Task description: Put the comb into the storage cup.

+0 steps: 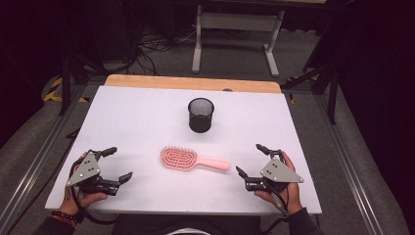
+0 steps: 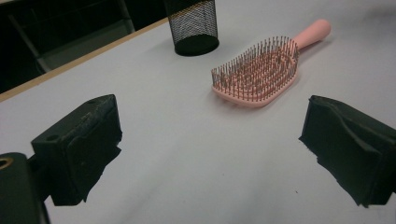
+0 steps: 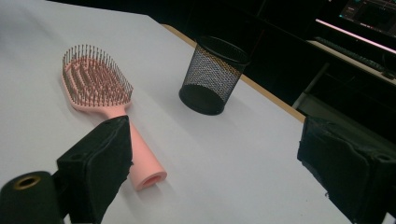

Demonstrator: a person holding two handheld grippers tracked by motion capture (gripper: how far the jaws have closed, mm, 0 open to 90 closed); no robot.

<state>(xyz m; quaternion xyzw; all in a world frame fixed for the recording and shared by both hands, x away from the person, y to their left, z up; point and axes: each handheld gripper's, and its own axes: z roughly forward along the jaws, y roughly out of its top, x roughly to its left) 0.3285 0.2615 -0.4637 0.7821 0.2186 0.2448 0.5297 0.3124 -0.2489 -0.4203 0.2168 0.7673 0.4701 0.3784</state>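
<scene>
While both fingers gape (empty), hairbrush (image 1: 194, 159) lies between.

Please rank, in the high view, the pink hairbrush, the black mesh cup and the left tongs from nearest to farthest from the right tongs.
1. The pink hairbrush, lying just left of the right tongs, handle end towards them.
2. The black mesh cup, upright farther back, mid-table.
3. The left tongs, across the table near its left edge.
</scene>
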